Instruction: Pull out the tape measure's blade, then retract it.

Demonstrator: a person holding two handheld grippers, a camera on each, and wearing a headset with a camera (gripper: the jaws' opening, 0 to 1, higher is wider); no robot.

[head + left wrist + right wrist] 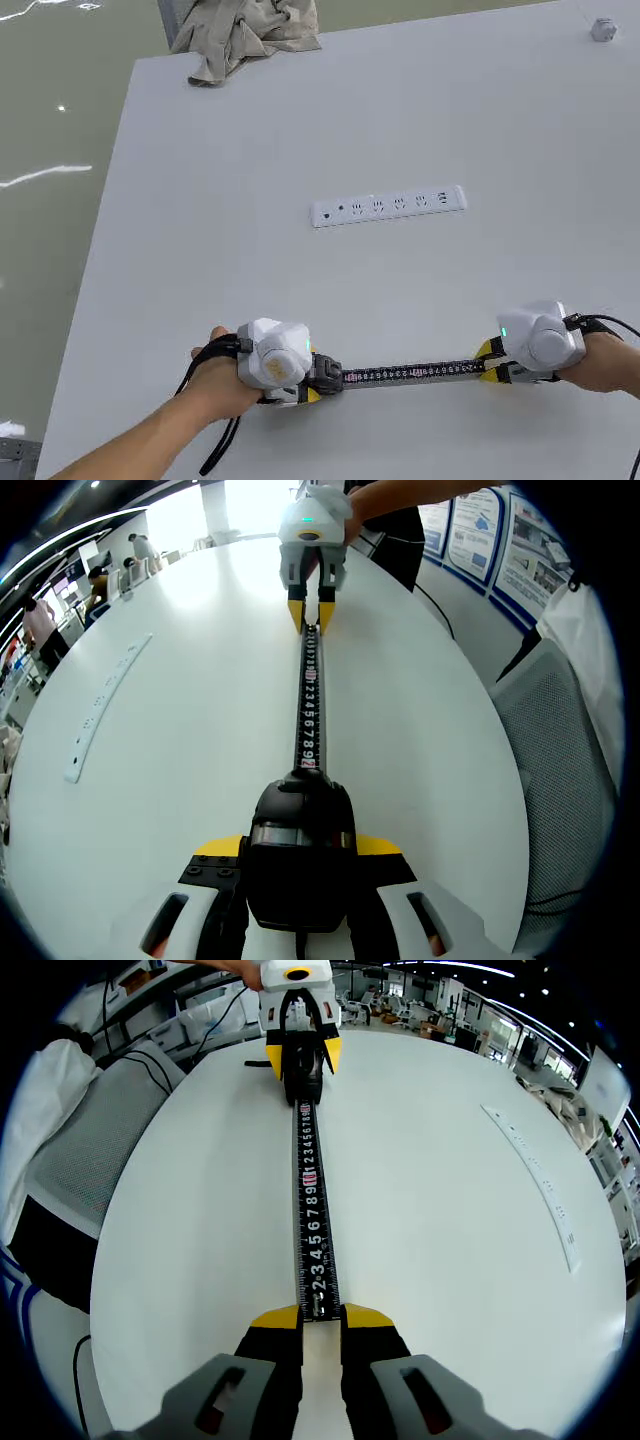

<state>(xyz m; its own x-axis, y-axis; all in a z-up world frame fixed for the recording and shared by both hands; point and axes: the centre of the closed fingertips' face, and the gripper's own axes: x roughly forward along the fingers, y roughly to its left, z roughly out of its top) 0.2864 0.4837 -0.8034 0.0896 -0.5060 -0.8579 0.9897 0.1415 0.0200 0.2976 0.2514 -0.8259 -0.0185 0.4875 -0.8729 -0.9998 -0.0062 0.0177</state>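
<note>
The tape measure's black case (300, 850) sits between the jaws of my left gripper (300, 855), which is shut on it. In the head view the case (326, 375) lies at the table's near edge by the left gripper (312, 378). The dark blade (415, 373) with white numerals runs out to the right, just above the table. My right gripper (490, 362) is shut on the blade's end (320, 1308), its yellow-tipped fingers (275, 1322) pinching it. In the right gripper view the blade (312, 1200) stretches straight to the far case (301, 1060).
A white power strip (388, 206) lies mid-table beyond the blade. A crumpled beige cloth (250, 35) rests at the table's far edge, and a small grey object (603, 29) sits at the far right. A mesh chair (560, 750) stands beside the white table (300, 150).
</note>
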